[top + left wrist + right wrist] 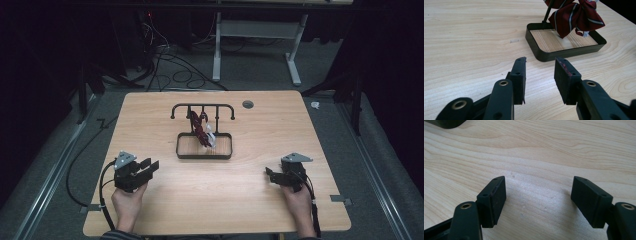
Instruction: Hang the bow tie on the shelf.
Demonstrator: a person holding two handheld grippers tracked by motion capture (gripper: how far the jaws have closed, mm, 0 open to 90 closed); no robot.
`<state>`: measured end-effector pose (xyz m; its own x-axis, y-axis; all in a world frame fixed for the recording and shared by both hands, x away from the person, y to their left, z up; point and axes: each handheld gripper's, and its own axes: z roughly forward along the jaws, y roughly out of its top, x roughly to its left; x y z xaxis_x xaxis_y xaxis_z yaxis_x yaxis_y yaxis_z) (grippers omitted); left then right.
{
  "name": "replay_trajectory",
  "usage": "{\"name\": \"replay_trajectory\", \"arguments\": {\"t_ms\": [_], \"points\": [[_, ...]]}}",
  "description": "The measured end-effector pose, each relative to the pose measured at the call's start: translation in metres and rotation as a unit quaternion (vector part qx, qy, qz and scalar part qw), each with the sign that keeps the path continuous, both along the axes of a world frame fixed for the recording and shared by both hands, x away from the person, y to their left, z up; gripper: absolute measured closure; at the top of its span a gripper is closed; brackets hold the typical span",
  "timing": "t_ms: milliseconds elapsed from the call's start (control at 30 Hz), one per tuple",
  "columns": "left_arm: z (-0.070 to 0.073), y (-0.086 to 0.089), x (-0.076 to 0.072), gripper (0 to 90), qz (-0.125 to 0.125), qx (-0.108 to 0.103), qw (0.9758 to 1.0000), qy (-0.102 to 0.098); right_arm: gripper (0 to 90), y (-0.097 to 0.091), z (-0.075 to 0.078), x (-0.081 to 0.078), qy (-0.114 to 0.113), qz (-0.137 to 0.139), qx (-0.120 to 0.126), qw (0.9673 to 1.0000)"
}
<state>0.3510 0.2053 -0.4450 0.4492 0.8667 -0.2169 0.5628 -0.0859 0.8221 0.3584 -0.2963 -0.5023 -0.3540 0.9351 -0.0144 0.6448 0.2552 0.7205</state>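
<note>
A: Start with the left tool [150, 166]. How does it stand?

B: It sits at the lower left of the high view, low over the counter [150, 115], held in the person's left hand [127, 202]. Its jaws are partly spread with nothing between them, just bare wood grain in the gap (the left gripper view makes that plain).

A: And the right tool [270, 174]?

B: Lower right of the high view, in the right hand [298, 204]. Its jaws are spread wider, again with only bare wood between them.

A: What lies beyond them?

B: A black stand with a shallow tray [204, 155] sits at the middle of the high view, above and between the two tools and well apart from both. From its top rail [202, 106] hangs a dark red striped ribbon bow [201, 128], reaching down into the tray.

A: Does the left gripper view show it?

B: Yes, at the upper right of that view: the bow [574, 17] hangs over the tray's wooden floor, with the tray's wall [554, 55] just beyond the jaw tips.
</note>
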Motion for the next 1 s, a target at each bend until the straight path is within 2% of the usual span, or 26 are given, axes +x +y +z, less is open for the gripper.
{"name": "replay_trajectory", "arguments": {"t_ms": [267,467,1000], "points": [[-0.008,0.003,0.001,61.3,0.005,0.0,0.9999,0.013,29.5,0.0,0.0,0.0,0.0,0.0,0.0,1.0],[-0.011,0.005,0.001,60.6,0.006,0.0,0.9999,0.015,29.5,0.0,0.0,0.0,0.0,-0.001,0.001,1.0],[-0.028,0.011,0.01,58.2,0.023,0.017,0.9988,0.039,29.5,0.0,0.0,0.0,0.0,-0.001,0.001,1.0]]}}
